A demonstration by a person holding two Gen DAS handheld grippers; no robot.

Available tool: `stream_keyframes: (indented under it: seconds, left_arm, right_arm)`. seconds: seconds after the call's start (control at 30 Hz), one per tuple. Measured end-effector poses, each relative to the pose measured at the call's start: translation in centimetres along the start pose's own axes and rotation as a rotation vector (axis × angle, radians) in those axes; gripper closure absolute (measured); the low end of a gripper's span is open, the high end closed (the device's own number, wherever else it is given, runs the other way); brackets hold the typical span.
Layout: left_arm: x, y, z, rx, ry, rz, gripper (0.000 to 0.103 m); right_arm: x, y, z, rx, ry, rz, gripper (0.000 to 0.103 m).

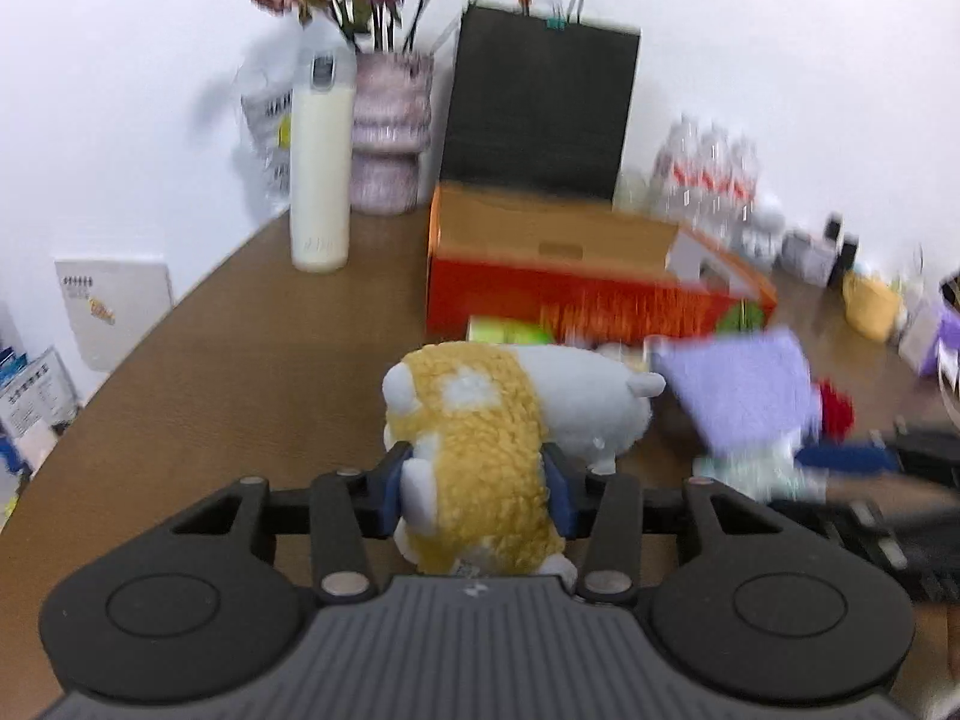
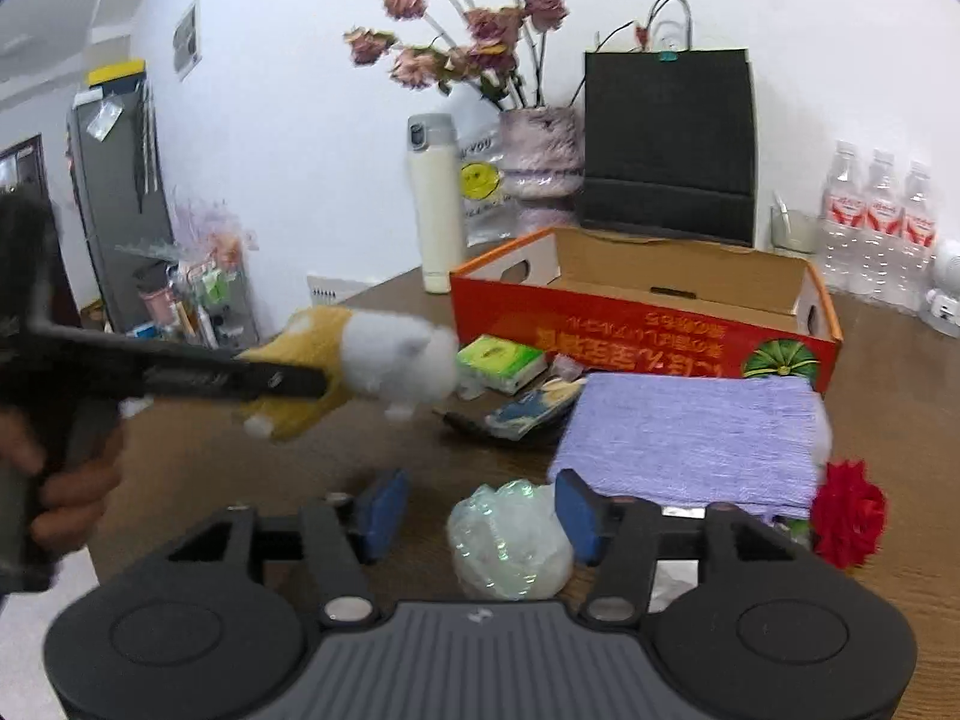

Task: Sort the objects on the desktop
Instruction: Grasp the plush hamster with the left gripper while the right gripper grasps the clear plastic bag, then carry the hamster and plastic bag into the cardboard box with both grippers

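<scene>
My left gripper (image 1: 477, 489) is shut on a yellow-and-white plush toy (image 1: 480, 420) and holds it above the brown desk. The right wrist view shows the same toy (image 2: 384, 360) in the air at the left, in front of the open red cardboard box (image 2: 648, 324). My right gripper (image 2: 477, 513) is open, its blue pads either side of a crumpled clear plastic bag (image 2: 510, 540) on the desk. A folded purple cloth (image 2: 690, 438), a red flower (image 2: 849, 510), a green tissue pack (image 2: 501, 360) and a blue-and-white packet (image 2: 531, 408) lie near the box.
A white bottle (image 2: 432, 204), a vase of dried flowers (image 2: 540, 162) and a black paper bag (image 2: 669, 144) stand behind the box. Water bottles (image 2: 879, 222) stand at the back right. The desk's left edge (image 1: 150, 330) is close by.
</scene>
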State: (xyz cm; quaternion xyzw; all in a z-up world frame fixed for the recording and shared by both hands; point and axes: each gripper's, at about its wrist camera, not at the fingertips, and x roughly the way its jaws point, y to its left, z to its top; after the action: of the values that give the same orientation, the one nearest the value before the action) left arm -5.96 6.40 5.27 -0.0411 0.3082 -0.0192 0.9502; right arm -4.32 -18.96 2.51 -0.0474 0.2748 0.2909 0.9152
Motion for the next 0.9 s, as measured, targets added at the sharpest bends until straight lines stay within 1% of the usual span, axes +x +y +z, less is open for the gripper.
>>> stream_keyframes:
  seconds: [0.03,0.07,0.1,0.2,0.23,0.3,0.33,0.37,0.47,0.57,0.67,0.73,0.83,0.9]
  left_arm:
    - [0.0,-0.1,-0.6,0.003,0.027,0.002,0.057]
    - [0.2,-0.2,-1.3,0.004,0.048,0.005,0.056]
    - [0.2,-0.2,-1.8,0.001,0.062,0.012,0.056]
    - [0.3,-0.5,-2.6,0.005,0.058,0.035,0.048]
    - [0.4,-0.6,-2.7,0.006,0.051,0.049,0.043]
    - [0.4,-0.8,-2.6,0.02,0.044,0.067,0.044]
    - [0.4,-0.8,-2.7,0.022,0.039,0.063,0.052]
    - [0.4,-0.8,-2.6,0.024,0.04,0.054,0.056]
    - [-0.4,-1.0,-2.5,0.022,0.018,0.039,0.058]
    - [-1.5,-1.2,-1.9,0.016,-0.035,0.022,0.059]
    - [-2.1,-1.4,-0.1,0.016,-0.091,-0.002,0.059]
    - [-1.9,-1.4,1.9,-0.006,-0.115,-0.035,0.059]
    - [-0.5,-2.1,5.7,0.011,-0.165,-0.052,0.059]
    - [1.5,-2.9,8.4,0.039,-0.191,-0.047,0.059]
  right_arm:
    - [0.6,0.4,-0.2,-0.021,0.022,-0.031,0.06]
    - [1.1,0.8,-0.4,-0.043,0.04,-0.059,0.079]
    - [1.5,1.1,-0.7,-0.054,0.057,-0.075,0.084]
    - [1.9,1.6,-1.3,-0.071,0.088,-0.067,0.089]
    - [1.7,1.8,-1.4,-0.075,0.089,-0.067,0.09]
    - [1.1,1.9,-1.5,-0.062,0.08,-0.063,0.092]
    - [0.7,1.9,-1.5,-0.059,0.075,-0.065,0.093]
    - [0.1,2.0,-1.5,-0.054,0.061,-0.068,0.095]
    - [-1.5,1.8,-1.1,-0.031,0.007,-0.072,0.095]
    - [-3.1,1.4,-0.3,-0.014,-0.051,-0.086,0.096]
    - [-4.2,0.7,0.8,0.007,-0.106,-0.101,0.096]
    - [-4.4,-0.2,1.9,0.022,-0.138,-0.125,0.096]
    - [-4.1,-2.2,4.3,0.046,-0.17,-0.154,0.096]
    - [-3.3,-3.9,6.1,0.046,-0.196,-0.185,0.096]
